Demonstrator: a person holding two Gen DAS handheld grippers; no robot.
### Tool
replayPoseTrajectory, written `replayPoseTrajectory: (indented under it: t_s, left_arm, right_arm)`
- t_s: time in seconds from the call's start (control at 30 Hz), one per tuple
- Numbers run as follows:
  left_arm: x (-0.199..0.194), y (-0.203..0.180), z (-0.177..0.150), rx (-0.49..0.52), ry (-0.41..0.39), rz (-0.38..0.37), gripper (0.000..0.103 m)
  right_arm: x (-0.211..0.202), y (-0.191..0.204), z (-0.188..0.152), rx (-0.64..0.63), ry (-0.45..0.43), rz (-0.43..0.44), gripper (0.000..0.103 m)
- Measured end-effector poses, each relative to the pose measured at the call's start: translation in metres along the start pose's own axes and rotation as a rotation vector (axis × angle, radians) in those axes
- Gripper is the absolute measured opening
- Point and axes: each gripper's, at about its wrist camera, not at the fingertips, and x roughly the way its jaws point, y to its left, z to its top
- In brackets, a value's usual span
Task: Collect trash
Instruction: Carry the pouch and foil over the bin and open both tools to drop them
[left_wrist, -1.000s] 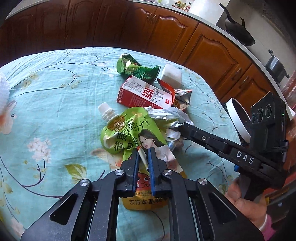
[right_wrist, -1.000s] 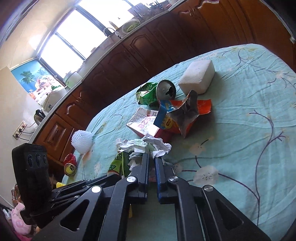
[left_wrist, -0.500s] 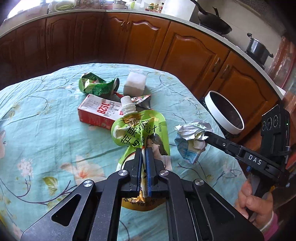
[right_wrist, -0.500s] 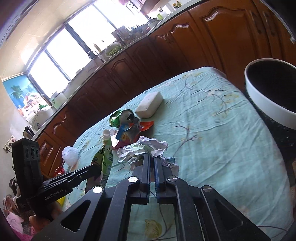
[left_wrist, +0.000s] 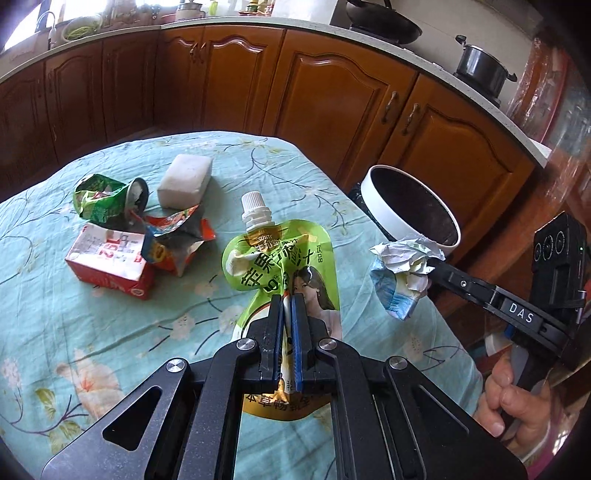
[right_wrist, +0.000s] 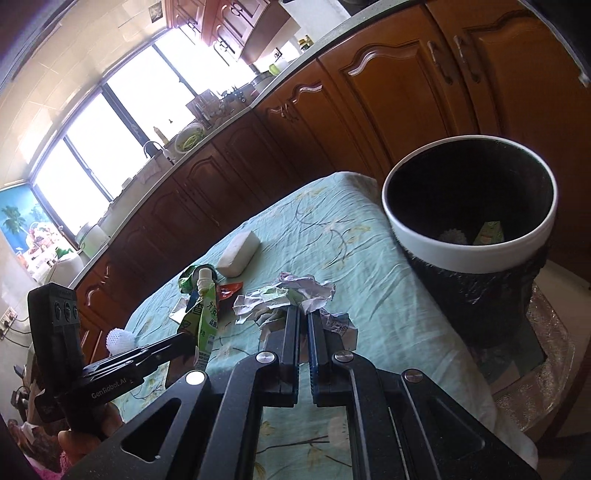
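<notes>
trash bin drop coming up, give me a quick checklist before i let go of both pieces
1. Left gripper clamped on green drink pouch: ok.
2. Right gripper clamped on crumpled paper wad: ok.
3. Trash bin mouth open, room inside: ok.
4. Paper wad over the bin mouth: not ok, short of the rim.
5. Pouch over the bin: not ok, above the tablecloth.
6. Loose paper bits about to fall: cannot tell.

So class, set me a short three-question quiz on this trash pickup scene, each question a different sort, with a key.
1. True or false: the left gripper is shut on the green drink pouch.
2. What does the right gripper hold? A) can B) crumpled paper C) sponge
3. Fill in: the bin stands beside the ____.

Key: 1 true; 2 B; 3 table.
</notes>
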Motion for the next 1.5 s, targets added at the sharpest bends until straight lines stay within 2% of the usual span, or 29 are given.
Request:
replayPoseTrajectory:
  t_s: [0.4,0.93,1.5]
  left_arm:
    - [0.022,-0.041,0.017,0.072,0.019,-0.034,0.003]
    - [0.044,-0.091,0.053,0.156,0.012,-0.086,0.003]
    - [0.098,-0.155,0.108,0.247,0.027,-0.116,0.003]
  right_arm:
    - [-0.029,-0.038,0.011,0.049,-0.068,-0.062,0.004]
    - [-0.044,-0.072,0.04,0.066,-0.126,-0.138,0.004]
    - [-0.034,-0.108,0.086,0.048,-0.131,-0.265,0.004]
